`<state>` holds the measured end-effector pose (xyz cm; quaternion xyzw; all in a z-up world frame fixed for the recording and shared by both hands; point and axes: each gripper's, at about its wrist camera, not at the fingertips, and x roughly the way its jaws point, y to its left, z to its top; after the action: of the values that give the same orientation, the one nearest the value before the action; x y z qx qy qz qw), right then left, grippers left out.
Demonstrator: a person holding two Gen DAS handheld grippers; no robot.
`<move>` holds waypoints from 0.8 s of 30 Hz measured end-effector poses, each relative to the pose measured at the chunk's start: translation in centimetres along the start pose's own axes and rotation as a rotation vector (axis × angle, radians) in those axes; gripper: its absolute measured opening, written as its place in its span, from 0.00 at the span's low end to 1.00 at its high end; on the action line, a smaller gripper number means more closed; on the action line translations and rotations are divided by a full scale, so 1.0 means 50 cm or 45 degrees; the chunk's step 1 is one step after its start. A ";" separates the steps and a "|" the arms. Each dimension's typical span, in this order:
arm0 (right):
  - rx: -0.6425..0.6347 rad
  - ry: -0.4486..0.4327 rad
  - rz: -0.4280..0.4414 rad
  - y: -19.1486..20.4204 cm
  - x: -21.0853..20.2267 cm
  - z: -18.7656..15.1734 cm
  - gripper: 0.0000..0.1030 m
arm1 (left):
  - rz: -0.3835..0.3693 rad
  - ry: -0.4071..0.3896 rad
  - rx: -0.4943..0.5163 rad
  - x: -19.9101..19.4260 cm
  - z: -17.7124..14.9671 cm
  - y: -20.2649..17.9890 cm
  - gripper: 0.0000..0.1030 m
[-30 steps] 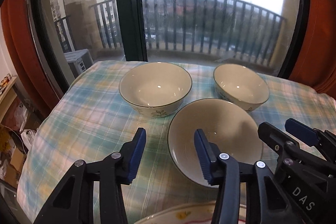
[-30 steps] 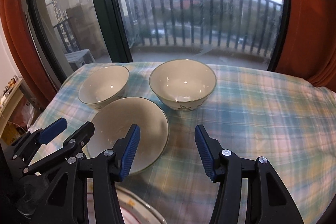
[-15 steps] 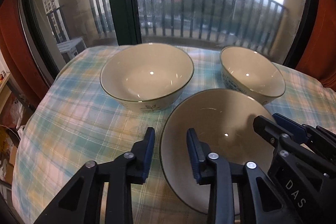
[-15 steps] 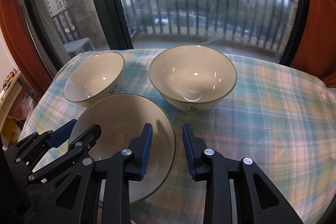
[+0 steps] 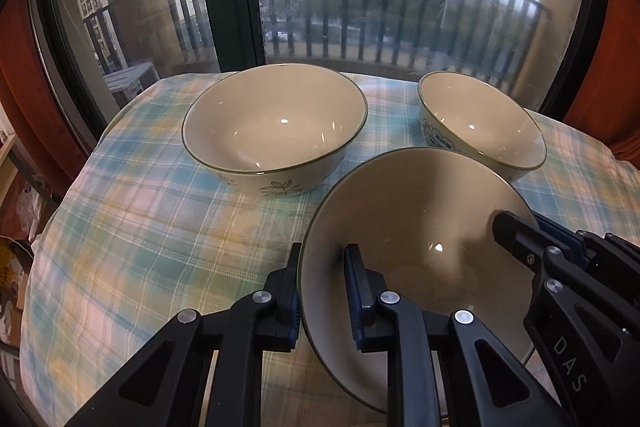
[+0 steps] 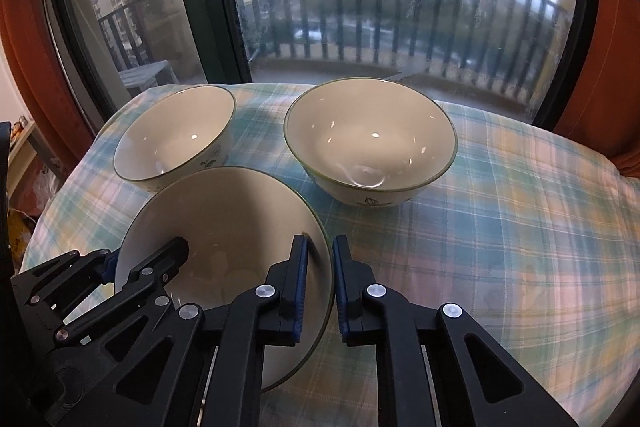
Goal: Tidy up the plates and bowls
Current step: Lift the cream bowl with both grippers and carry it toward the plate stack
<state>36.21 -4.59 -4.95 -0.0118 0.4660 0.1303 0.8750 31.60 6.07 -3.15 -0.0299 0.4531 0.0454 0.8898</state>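
Glazed plate point(image 5: 416, 227) was pinched at opp. rims by left gripper point(image 5: 322, 283) & right gripper point(image 6: 320, 279), so uneven lift could've slipped it onto nearby bowls point(image 5: 276, 123).

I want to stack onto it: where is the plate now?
Nearest in both views, the plate sits in front of the two bowls, its opposite rims clamped by both tongs.
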 end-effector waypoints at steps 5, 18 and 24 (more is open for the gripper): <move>0.010 -0.010 -0.007 -0.008 -0.026 -0.008 0.15 | -0.010 -0.014 0.009 -0.018 -0.006 -0.005 0.17; 0.057 -0.119 -0.029 -0.052 -0.176 -0.043 0.15 | -0.045 -0.128 0.052 -0.153 -0.034 -0.060 0.17; 0.083 -0.166 -0.043 -0.081 -0.241 -0.074 0.15 | -0.060 -0.189 0.089 -0.199 -0.057 -0.095 0.17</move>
<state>27.79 -11.65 2.41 0.0176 0.4120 0.1008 0.9054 23.98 0.56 3.30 -0.0060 0.3865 0.0108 0.9222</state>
